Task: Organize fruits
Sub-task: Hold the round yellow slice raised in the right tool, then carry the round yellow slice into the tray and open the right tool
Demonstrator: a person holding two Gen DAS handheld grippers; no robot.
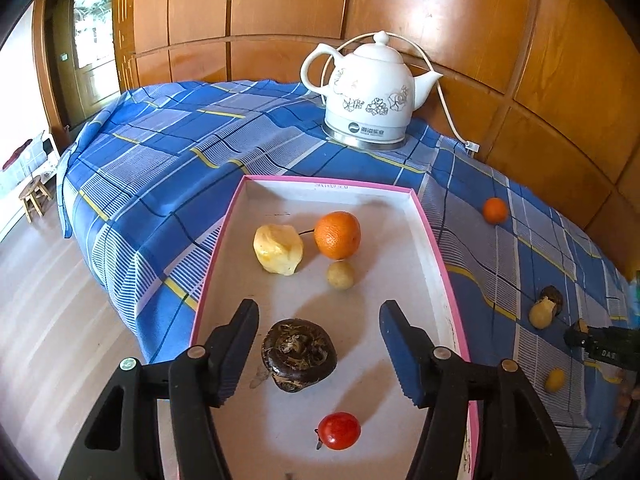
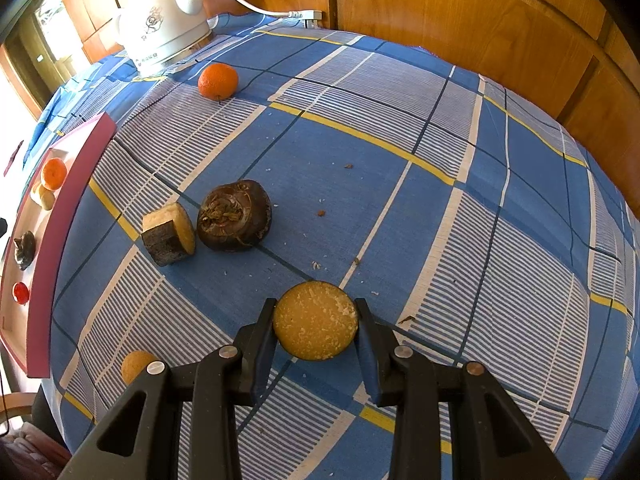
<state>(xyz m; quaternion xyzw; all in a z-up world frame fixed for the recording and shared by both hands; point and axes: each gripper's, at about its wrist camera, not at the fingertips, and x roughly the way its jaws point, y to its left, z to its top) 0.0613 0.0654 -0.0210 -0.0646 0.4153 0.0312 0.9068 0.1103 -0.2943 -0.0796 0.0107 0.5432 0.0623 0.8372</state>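
My left gripper [image 1: 319, 308] hangs open over the pink-rimmed white tray [image 1: 436, 240]. A dark brown round fruit [image 1: 299, 354] lies on the tray floor between its fingers, untouched. The tray also holds an orange [image 1: 337, 235], a peeled yellow fruit [image 1: 278, 250], a small tan ball [image 1: 340, 275] and a red cherry tomato [image 1: 339, 431]. My right gripper [image 2: 316, 304] is shut on a round dark-skinned fruit piece [image 2: 315, 322] with its yellow cut face up, just above the cloth. On the cloth lie an orange [image 2: 218, 81], a dark fruit [image 2: 235, 216], a cut chunk [image 2: 170, 234] and a small yellow fruit [image 2: 136, 364].
A white ceramic kettle [image 1: 368, 92] with its cord stands at the back of the blue checked cloth [image 2: 400, 200]. Wooden panelling [image 1: 520, 40] runs behind the table. The tray [image 2: 60, 208] sits at the table's left edge, with floor beyond.
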